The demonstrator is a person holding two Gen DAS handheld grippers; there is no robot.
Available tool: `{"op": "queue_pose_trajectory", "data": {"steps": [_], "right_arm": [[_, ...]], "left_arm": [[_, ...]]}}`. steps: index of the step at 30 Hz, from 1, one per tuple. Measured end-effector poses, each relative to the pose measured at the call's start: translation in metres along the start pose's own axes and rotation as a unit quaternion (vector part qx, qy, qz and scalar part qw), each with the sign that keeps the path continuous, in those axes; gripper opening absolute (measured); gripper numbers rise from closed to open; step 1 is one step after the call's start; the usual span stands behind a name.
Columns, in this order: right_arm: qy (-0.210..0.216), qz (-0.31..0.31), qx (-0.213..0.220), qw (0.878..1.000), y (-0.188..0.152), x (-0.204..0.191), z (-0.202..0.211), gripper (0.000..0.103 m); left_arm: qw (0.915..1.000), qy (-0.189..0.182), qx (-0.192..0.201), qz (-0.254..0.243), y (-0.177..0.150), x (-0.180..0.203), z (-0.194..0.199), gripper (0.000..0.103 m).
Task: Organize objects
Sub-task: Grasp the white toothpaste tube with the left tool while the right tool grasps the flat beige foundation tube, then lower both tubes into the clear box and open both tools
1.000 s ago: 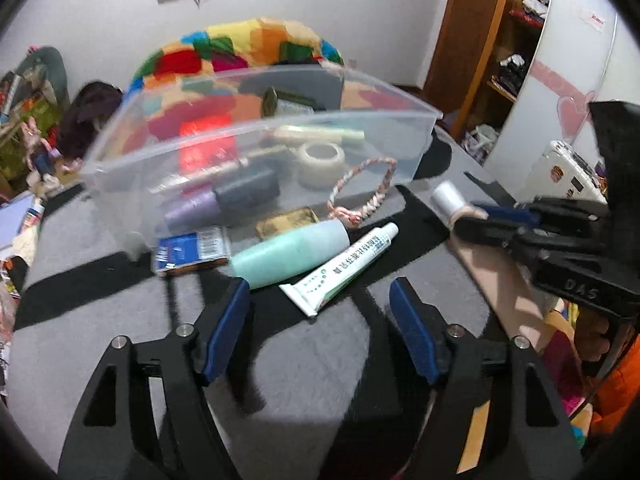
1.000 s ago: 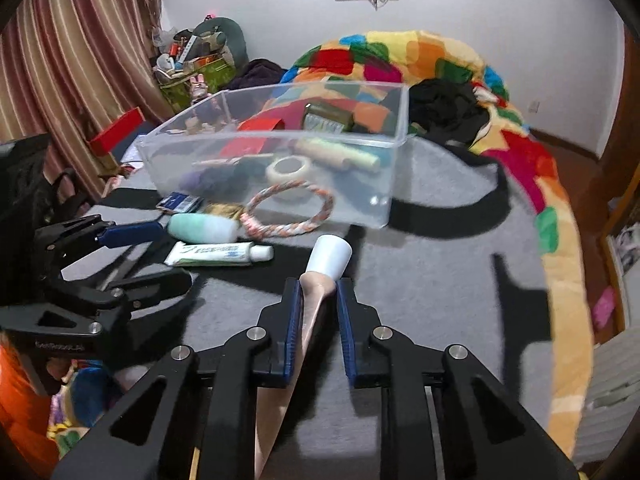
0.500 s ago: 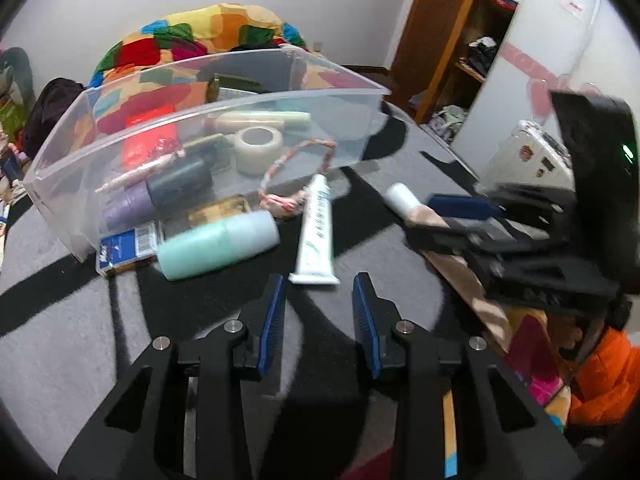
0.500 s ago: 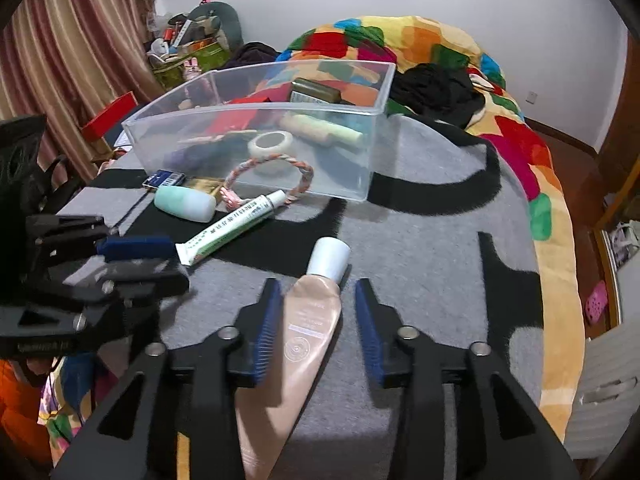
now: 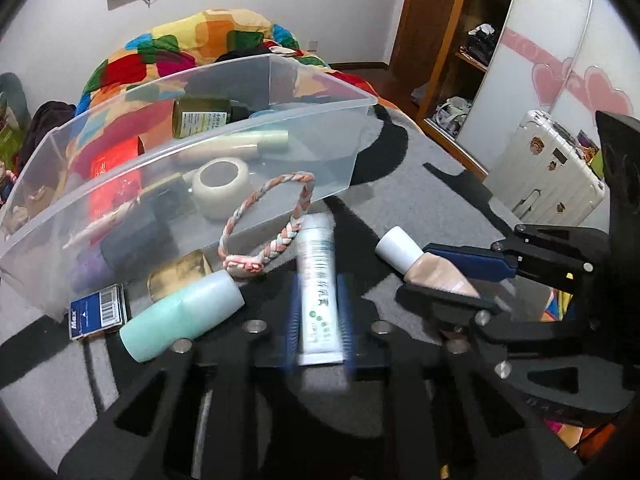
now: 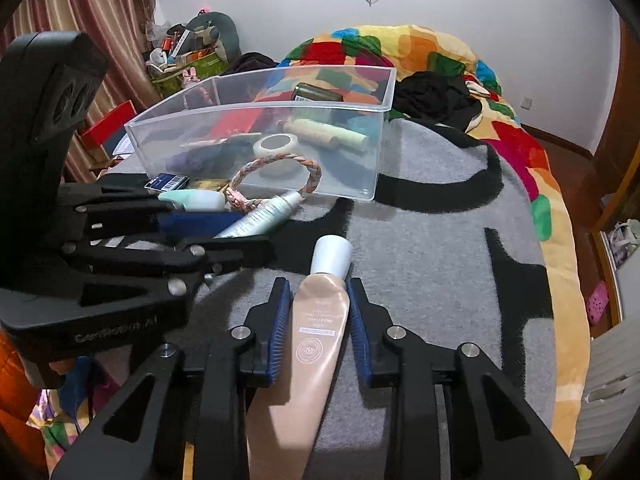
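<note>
- I am bracketing the white tube [image 5: 318, 292] with my left claw [image 5: 318, 320]: a blue pad is sitting on each side of its crimped end, jaws narrowed but motion-blurred, so I cannot tell whether they are pressing yet.
- I am bracketing the beige tube [image 6: 320, 320] with my right claw [image 6: 320, 328]: jaws partly open, pads just beside the tube's shoulders, a thin gap showing on both sides; nothing is gripped.
- Both tubes are lying flat on the grey blanket [image 6: 440, 260] of the bed, each with its long axis running along the fingers of its own claw.
- The white tube is pointing cap-first away from my left claw toward the clear bin [image 5: 280, 128], its cap end reaching the braided ring [image 5: 276, 216] leaning on the bin's front wall.
- The beige tube is pointing its white cap [image 6: 332, 256] away from my right claw, also toward the bin, but well apart from it.
- Judgement: each claw is already aligned with its tube, so closing is what remains before lifting; the left load is lying nearer the bin.
- A mint bottle [image 5: 184, 320] is lying just beside the left claw's outer finger, near enough to be nudged.
</note>
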State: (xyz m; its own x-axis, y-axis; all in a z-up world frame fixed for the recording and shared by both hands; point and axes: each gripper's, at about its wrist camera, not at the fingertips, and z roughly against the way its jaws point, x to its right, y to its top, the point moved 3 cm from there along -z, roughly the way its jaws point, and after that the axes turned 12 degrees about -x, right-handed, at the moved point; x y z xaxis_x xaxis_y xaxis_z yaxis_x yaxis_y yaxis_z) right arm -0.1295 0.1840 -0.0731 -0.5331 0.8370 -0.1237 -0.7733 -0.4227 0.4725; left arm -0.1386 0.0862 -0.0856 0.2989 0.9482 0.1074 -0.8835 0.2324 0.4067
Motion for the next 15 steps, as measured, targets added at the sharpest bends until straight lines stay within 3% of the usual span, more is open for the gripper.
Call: {"op": "queue_pose_trajectory", "data": {"steps": [7, 15], "right_arm": [[0.012, -0.02, 0.008, 1.0, 0.003, 0.01, 0.008, 0.021], [0.019, -0.021, 0.045, 0.999, 0.026, 0.012, 0.032, 0.021]], "left_arm": [[0.9997, -0.006, 0.021, 0.015, -0.012, -0.006, 0.01, 0.017], [0.996, -0.012, 0.077, 0.043, -0.012, -0.023, 0.048, 0.017]]}}
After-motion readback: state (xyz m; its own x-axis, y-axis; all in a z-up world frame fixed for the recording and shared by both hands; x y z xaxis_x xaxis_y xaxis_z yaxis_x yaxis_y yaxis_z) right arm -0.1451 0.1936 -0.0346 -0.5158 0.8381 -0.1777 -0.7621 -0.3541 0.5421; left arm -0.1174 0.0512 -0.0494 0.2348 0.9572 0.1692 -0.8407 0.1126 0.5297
